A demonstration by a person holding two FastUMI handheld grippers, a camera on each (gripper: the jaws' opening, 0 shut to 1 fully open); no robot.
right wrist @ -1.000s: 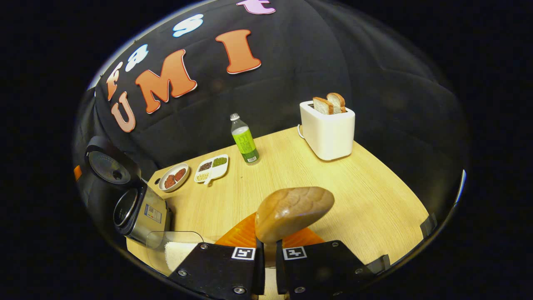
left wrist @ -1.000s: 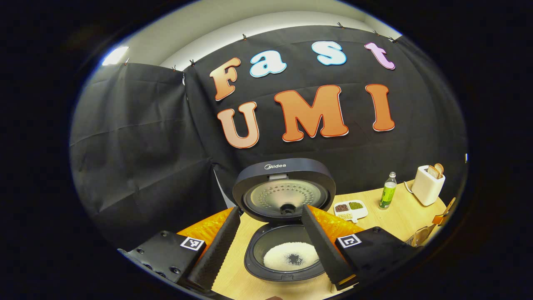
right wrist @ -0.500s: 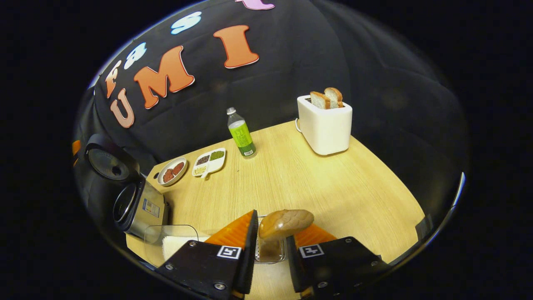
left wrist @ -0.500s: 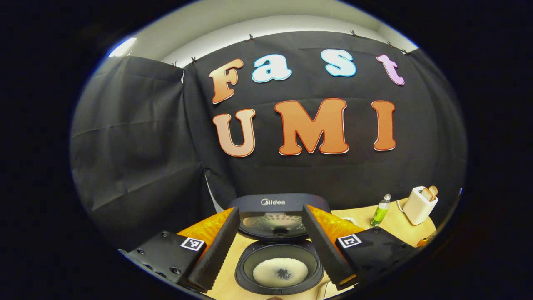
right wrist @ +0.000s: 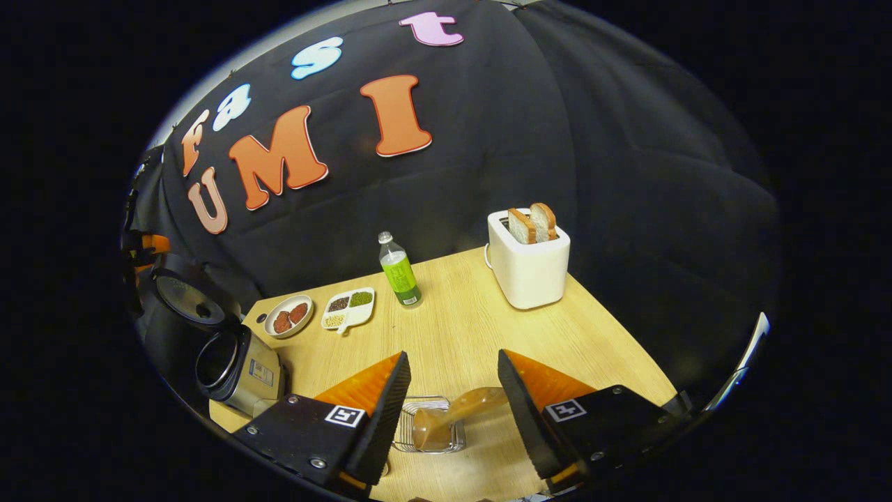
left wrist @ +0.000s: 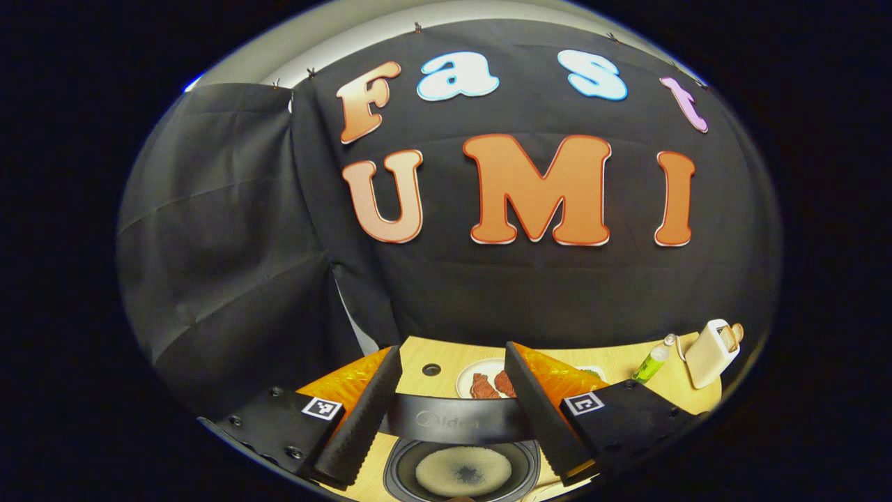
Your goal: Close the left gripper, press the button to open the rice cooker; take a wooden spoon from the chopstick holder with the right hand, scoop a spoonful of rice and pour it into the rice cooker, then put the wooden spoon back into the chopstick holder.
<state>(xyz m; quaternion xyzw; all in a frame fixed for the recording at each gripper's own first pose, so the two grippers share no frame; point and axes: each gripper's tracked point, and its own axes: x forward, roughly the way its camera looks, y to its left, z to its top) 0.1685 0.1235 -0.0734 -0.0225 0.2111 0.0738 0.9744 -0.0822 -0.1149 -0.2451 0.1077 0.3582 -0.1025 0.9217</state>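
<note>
Looking down from the right gripper view: wooden spoon (right wrist: 456, 413) sits back in the wire chopstick holder (right wrist: 429, 434), handle end in the basket, bowl leaning out toward the right. Right gripper (right wrist: 453, 401) is spread wide above it, fingers well apart on either side, touching neither spoon nor holder. Holder stands on the wooden table (right wrist: 474, 328), near the front edge.

Rice cooker (right wrist: 230, 359) is at the table's left edge in that view, lid (right wrist: 188, 300) raised, inner pot open. A round plate (right wrist: 288, 316) with reddish pieces and a divided dish (right wrist: 349, 309) of grains lie behind it; green bottle (right wrist: 398, 270) stands just right of the dish, white toaster (right wrist: 527, 268) with two bread slices farther right, near the back.

Left gripper view: left gripper (left wrist: 453, 408) is also wide open, holding nothing, hanging over the rice cooker (left wrist: 463, 460). Lid edge (left wrist: 456, 422) crosses between the fingers; below it the pot shows a ring of white rice (left wrist: 463, 473) with a dark bare spot in the middle. Beyond: plate (left wrist: 484, 380), bottle (left wrist: 651, 359) and toaster (left wrist: 711, 343) at far right, both tilted by the lens.
</note>
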